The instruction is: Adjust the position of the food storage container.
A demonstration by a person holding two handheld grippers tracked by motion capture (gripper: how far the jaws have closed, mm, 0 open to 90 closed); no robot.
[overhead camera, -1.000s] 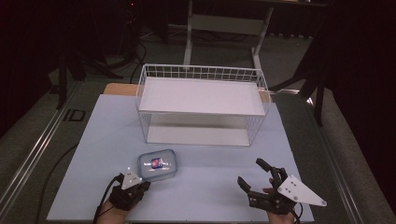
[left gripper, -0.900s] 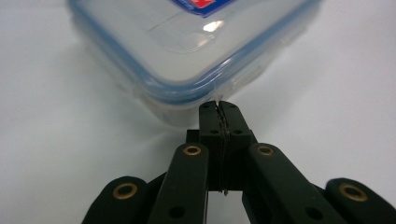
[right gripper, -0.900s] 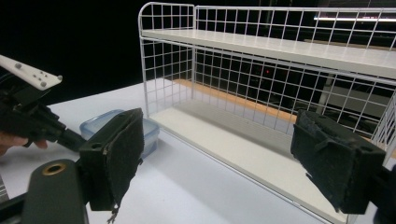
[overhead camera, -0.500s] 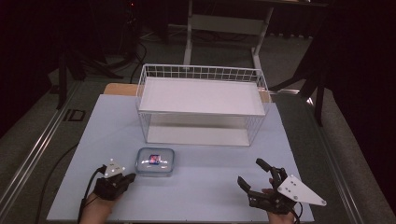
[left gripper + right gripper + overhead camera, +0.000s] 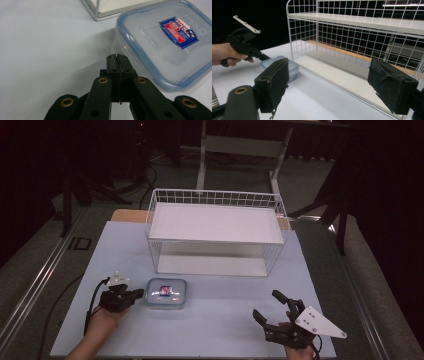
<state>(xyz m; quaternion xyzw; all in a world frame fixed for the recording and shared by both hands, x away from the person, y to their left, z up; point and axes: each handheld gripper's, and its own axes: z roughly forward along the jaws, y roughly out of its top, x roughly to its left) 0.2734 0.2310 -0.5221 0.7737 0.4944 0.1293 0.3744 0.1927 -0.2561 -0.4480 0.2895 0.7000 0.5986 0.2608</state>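
Note:
A clear lidded food box [image 5: 166, 293] with a blue rim and a red-and-blue label lies on the pale blue mat, in front of the white wire rack [image 5: 215, 200]. My left gripper [image 5: 140, 294] is shut with nothing in it. It lies just left of the box and points at its side. In the left gripper view the closed jaw tips [image 5: 117, 58] stop just short of the box [image 5: 165, 42]. My right gripper [image 5: 267, 305] is open and empty at the near right of the mat. Its two pads [image 5: 274, 82] frame the rack [image 5: 302, 32] and the box [image 5: 293, 68].
The two-level wire rack has white shelf boards and stands at the back of the mat [image 5: 215, 325]. Bare mat lies between the two grippers. Beyond the table are dark floor, metal stands and cables. A rail runs along the table's left edge.
My left gripper has swung from the near side of the box out to its left and now points across at it. The box and the right gripper have stayed put.

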